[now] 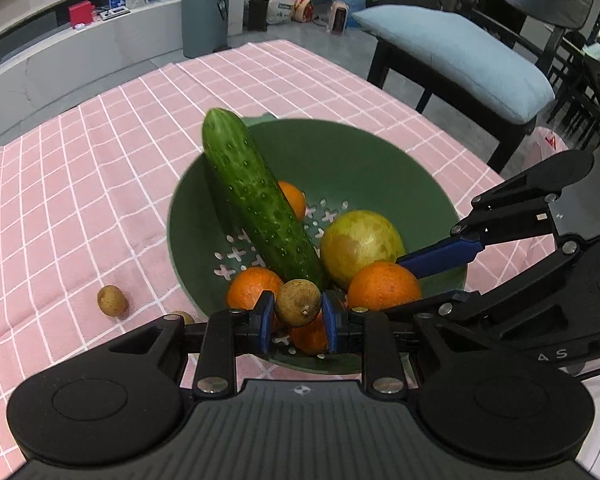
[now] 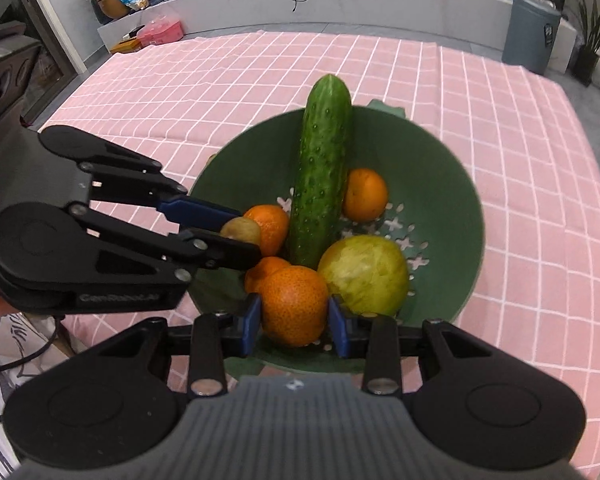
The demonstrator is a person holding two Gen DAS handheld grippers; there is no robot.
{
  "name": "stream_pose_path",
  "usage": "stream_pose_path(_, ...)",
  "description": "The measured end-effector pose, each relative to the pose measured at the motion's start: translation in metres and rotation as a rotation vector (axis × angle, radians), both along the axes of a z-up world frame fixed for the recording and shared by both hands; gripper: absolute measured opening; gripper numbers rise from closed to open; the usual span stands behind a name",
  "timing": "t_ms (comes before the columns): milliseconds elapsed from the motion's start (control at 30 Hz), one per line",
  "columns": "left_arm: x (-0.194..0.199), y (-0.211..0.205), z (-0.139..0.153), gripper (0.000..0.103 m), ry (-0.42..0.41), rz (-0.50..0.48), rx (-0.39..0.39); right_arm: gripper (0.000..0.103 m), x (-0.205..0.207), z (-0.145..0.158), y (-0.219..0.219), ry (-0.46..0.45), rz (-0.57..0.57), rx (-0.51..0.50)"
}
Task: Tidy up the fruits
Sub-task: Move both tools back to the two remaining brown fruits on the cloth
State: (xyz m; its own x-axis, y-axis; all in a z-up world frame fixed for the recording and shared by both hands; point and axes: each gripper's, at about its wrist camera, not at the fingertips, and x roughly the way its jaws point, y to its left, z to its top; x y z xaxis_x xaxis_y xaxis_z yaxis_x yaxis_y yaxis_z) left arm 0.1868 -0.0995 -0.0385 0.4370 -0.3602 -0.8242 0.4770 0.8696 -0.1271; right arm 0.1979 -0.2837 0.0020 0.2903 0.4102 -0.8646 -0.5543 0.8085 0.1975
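A green colander bowl [image 1: 380,160] stands on the pink checked tablecloth; it also shows in the right wrist view [image 2: 440,184]. In it lie a cucumber [image 1: 256,200], a yellow-green round fruit [image 1: 360,244] and several oranges. My left gripper [image 1: 298,316] is shut on a small brown longan [image 1: 298,303] over the bowl's near rim. My right gripper [image 2: 294,318] is shut on an orange [image 2: 294,306] over the bowl's near side. That orange shows in the left wrist view [image 1: 384,286] too.
Another longan [image 1: 112,301] lies on the cloth left of the bowl, and a second one [image 1: 182,316] peeks out by my left finger. A dark chair with a blue cushion [image 1: 460,60] stands beyond the table's right edge.
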Motion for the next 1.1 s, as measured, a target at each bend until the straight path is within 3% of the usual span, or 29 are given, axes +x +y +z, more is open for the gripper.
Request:
stream_pose_path(233,0.001,0.001,-0.001,0.029,0.004,-0.007,-0.016,0.036,0.003,-0.006,-0.002,0.025,-0.002,0.022)
stream_pose_path(400,0.001,0.008,0.003,0.043,0.003,0.007,-0.046,0.045,0.000,0.004,-0.004,-0.005,-0.007,0.041)
stream_pose_path(467,-0.001,0.015,0.007,0.044,-0.004,0.014,-0.074,0.053,-0.003,0.010,-0.005,-0.030,-0.011,0.046)
stream_pose_path(600,-0.007,0.029,0.023,0.044,-0.043,0.033,-0.102,0.053,-0.006,0.021,-0.002,-0.082,-0.019,0.058)
stream_pose_path(867,-0.018,0.073,0.050,0.044,-0.118,0.104,-0.071,0.054,-0.013,0.041,0.016,-0.188,-0.025,0.117)
stream_pose_path(1100,-0.023,0.108,0.047,0.044,-0.131,0.160,-0.033,0.051,-0.014,0.049,0.053,-0.255,0.082,0.106)
